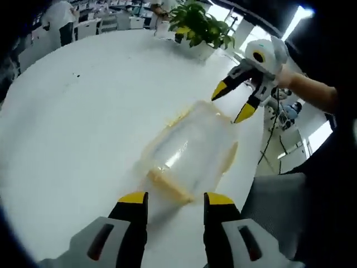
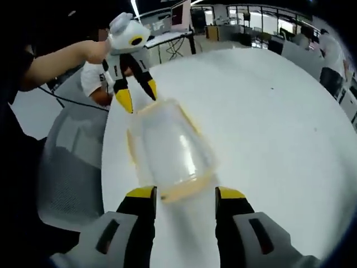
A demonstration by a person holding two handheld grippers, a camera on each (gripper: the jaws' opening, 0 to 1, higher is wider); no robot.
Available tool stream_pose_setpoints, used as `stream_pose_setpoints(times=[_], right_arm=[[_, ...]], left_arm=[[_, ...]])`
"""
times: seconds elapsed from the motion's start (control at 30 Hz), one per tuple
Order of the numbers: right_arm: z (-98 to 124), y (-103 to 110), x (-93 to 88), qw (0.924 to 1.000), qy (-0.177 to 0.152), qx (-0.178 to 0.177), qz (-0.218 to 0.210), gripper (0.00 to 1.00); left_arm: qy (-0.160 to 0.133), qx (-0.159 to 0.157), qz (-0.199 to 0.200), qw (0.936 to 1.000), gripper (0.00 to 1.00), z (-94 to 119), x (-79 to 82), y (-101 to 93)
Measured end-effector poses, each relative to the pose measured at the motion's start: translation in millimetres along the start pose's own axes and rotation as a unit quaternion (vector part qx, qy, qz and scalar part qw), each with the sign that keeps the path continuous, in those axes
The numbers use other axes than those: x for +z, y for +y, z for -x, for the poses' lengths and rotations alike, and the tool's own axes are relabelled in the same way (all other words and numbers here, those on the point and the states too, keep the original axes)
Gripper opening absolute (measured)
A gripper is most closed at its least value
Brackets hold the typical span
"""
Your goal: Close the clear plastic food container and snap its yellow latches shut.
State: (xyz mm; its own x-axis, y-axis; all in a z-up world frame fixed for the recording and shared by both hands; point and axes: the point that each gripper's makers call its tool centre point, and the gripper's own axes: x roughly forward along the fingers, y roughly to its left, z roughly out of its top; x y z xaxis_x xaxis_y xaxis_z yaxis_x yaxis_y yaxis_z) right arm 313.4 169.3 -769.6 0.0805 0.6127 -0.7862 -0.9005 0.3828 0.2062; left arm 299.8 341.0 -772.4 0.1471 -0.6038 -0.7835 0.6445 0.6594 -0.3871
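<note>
The clear plastic food container lies on the white round table, its lid resting on top, with yellow latches along its sides. My left gripper is open, its yellow-tipped jaws just short of the container's near end. My right gripper is open at the far end, jaws pointing down at the container's edge. In the right gripper view the container runs away from my right gripper, whose jaws stand either side of its yellow end rim. The left gripper is at the opposite end.
A potted green plant stands at the table's far edge. A grey chair sits close to the table edge beside the container, and the chair also appears in the left gripper view. Desks and people are in the background.
</note>
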Motion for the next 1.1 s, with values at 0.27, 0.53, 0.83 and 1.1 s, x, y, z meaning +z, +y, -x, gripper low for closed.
stream_pose_setpoints(times=[0.27, 0.53, 0.83, 1.1], right_arm=[[-5.9, 0.1, 3.3, 0.9931, -0.04, -0.005, -0.11, 0.41], [-12.3, 4.6, -0.5, 0.9795, -0.067, 0.001, -0.19, 0.34], [-14.8, 6.1, -4.4, 0.9684, -0.078, 0.004, -0.237, 0.27], [-16.2, 8.5, -4.7, 0.9695, -0.087, 0.0, -0.229, 0.25]], left_arm=[[-0.032, -0.003, 0.088, 0.9956, 0.34, -3.0, -0.5, 4.1], [-0.036, 0.013, 0.087, 0.9954, 0.27, -8.2, -3.9, 3.0], [-0.063, 0.038, 0.085, 0.9936, 0.23, -13.3, 3.4, 1.4], [-0.068, 0.042, 0.078, 0.9937, 0.2, -13.4, 3.2, 0.8]])
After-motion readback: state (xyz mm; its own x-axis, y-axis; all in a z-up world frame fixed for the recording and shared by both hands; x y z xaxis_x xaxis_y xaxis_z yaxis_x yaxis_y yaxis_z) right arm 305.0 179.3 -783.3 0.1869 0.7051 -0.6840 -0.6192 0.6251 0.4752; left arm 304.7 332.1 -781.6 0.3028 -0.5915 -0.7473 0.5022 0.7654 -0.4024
